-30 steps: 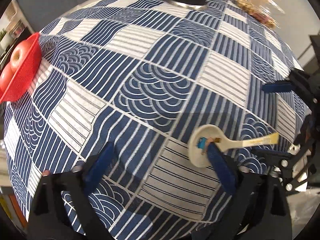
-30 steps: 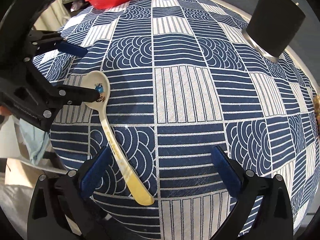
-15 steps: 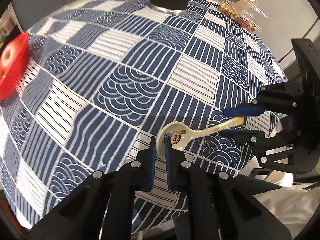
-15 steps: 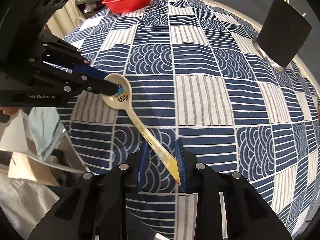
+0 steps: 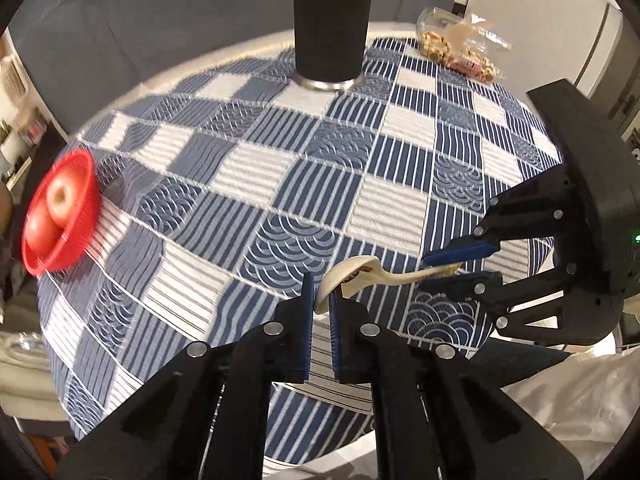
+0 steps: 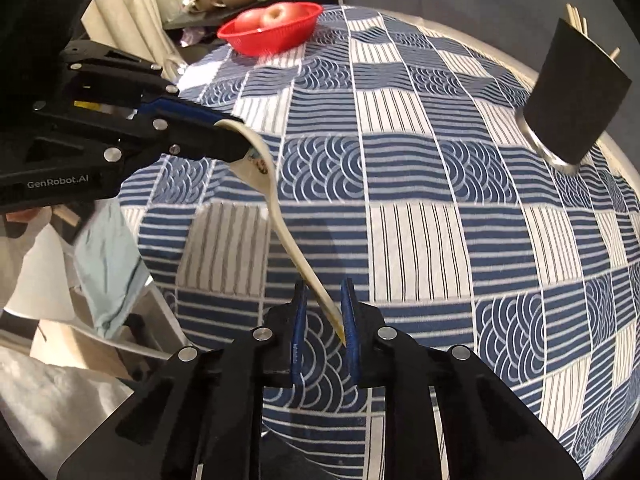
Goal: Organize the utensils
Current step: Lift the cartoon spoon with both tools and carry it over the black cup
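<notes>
Cream ceramic soup spoon [image 6: 276, 204] is pinched at bowl and handle by left tongs [image 5: 320, 304] and right tongs [image 6: 323, 312], apparently for steady carriage to the black cylindrical utensil holder [image 5: 330, 32].

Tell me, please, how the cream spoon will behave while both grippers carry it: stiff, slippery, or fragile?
The spoon looks glazed and rigid; it spans both grips without sagging. The left gripper pinches only the bowl's rim, the right gripper the handle tip, so it may slip. Probably ceramic or melamine, possibly breakable.

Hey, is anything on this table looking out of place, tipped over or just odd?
Nothing is spilled or toppled. The one odd thing is the cream ceramic soup spoon: it sits between both tools, the left tool pinching its bowl rim and the right tool closed around its yellow handle tip. The black utensil cup stands upright.
</notes>
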### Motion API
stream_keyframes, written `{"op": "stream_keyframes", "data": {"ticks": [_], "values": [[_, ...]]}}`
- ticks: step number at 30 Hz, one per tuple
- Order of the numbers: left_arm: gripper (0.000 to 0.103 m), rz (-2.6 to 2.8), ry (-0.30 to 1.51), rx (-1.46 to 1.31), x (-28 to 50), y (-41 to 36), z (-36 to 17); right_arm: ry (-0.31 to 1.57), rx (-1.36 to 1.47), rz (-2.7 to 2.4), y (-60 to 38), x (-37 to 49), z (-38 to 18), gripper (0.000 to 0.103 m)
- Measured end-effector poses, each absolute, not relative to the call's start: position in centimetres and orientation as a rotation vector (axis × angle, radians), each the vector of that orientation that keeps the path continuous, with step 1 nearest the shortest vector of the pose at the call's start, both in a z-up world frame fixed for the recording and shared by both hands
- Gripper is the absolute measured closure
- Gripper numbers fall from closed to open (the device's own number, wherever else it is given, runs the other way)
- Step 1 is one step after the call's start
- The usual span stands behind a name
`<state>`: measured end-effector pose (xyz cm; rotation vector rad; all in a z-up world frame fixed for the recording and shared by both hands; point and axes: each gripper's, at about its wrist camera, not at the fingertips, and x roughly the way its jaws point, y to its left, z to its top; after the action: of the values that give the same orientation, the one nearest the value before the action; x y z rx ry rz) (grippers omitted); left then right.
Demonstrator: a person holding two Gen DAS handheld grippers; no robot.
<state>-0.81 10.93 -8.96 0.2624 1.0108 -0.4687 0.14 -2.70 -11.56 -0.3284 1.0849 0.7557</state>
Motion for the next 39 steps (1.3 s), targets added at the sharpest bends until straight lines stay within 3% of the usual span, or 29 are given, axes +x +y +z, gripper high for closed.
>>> {"op": "stream_keyframes", "data": {"ticks": [16, 39], "values": [[0.095, -0.486, 0.865, 0.3, 3.1, 9.7, -2.2, 0.959, -0.315, 0.765, -3.9, 4.5, -6.4, 0.09], [0.094, -0.434, 0.74, 0.364, 11.9, 1.5, 7.8, 0.813, -0.308, 0.807, -11.3, 15.2, 1.1, 0.09]]}}
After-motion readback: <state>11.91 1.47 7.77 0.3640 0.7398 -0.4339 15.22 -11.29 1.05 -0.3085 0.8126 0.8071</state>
